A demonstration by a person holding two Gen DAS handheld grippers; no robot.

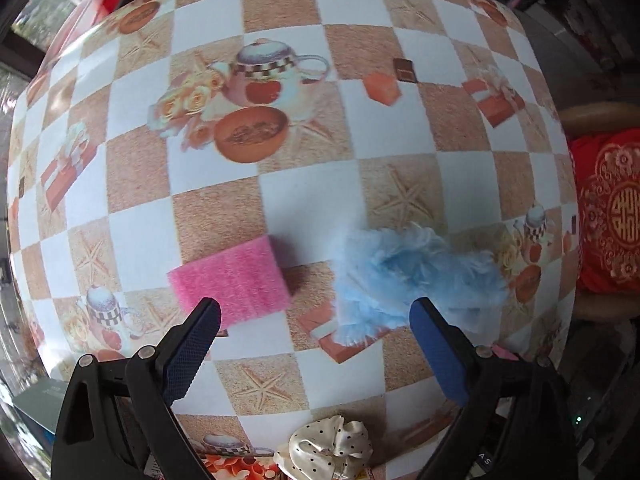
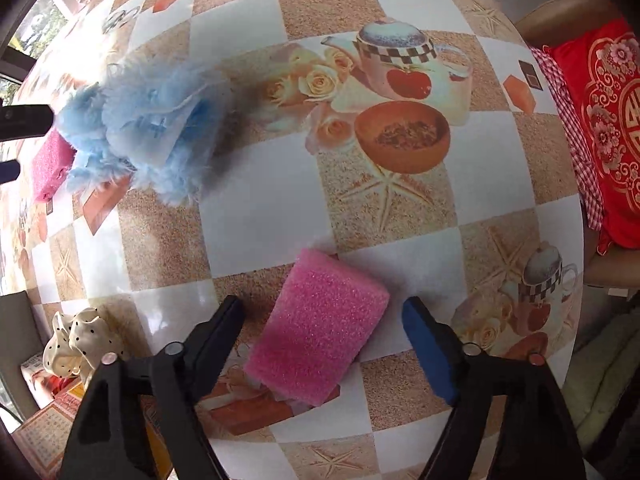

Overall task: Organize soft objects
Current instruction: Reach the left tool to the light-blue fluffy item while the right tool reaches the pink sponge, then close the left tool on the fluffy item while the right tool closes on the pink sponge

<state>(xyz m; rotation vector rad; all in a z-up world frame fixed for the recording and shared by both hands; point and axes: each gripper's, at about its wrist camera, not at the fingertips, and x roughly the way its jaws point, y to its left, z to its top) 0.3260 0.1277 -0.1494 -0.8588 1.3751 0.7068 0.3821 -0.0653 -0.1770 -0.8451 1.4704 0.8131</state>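
Because the pink sponge (image 2: 318, 330) between the open right gripper (image 2: 322, 312) looks light and squashy, gripping its long sides seems best.

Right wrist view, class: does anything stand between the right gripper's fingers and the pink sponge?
Nothing visible does. The pink sponge lies on the tablecloth between the right gripper's open fingers, with clear gaps on both sides.

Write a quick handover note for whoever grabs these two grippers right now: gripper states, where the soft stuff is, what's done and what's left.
Left gripper: open, empty, above the table.
Right gripper: open, one pink sponge between its jaws, not visibly clamped.
Second pink sponge lies beside the blue fluffy item.
Polka-dot scrunchie sits at the table edge.
Done: nothing visibly grouped. Left: gather all four.
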